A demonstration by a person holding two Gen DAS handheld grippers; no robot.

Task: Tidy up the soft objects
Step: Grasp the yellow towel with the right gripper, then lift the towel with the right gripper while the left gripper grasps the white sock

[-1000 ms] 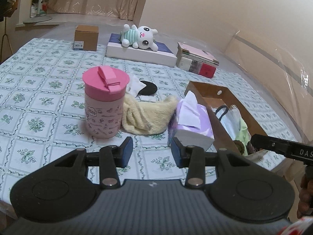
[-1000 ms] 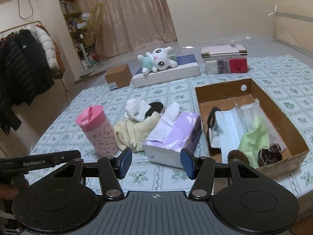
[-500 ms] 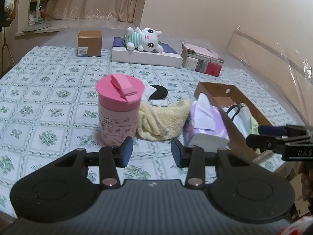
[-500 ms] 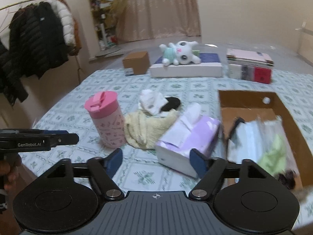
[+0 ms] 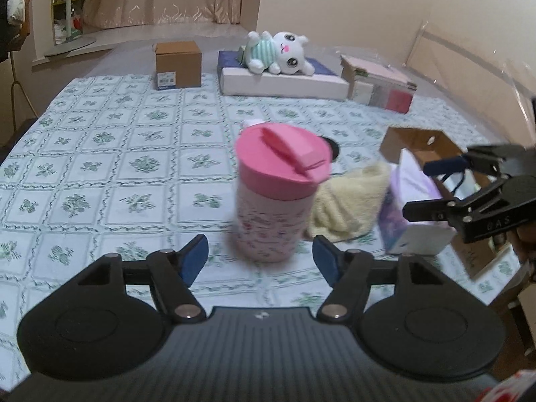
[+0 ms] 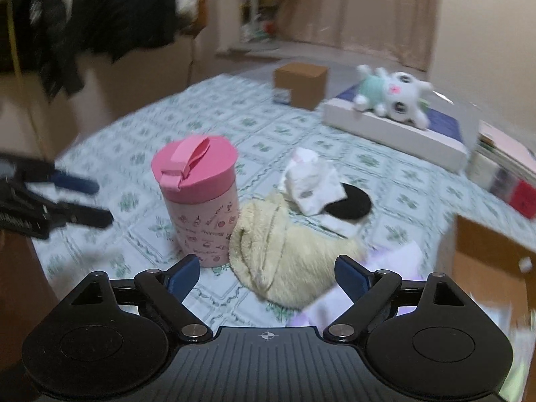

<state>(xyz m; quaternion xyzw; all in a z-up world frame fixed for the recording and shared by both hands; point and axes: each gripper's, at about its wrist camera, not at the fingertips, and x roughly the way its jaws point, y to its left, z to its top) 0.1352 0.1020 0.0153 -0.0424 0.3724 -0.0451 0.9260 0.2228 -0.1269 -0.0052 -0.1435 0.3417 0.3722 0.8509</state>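
Observation:
A pale yellow towel lies crumpled on the patterned bedspread, right of a pink lidded cup. White socks and a black round pad lie behind the towel. My right gripper hovers just before the towel, its jaws opening, nothing pressed between them. My left gripper faces the pink cup, its jaws opening and empty. The towel and a purple tissue pack lie to the cup's right. A white plush bunny lies on a flat box at the back.
A cardboard tray holding masks sits at the right. A small brown box and a book stack stand at the far side. The right gripper shows at the right edge of the left wrist view. Dark coats hang at left.
Both grippers have opened wider and moved left across the bed. The right one has rolled and swung from the tissue pack toward the towel. The left one now faces the cup.

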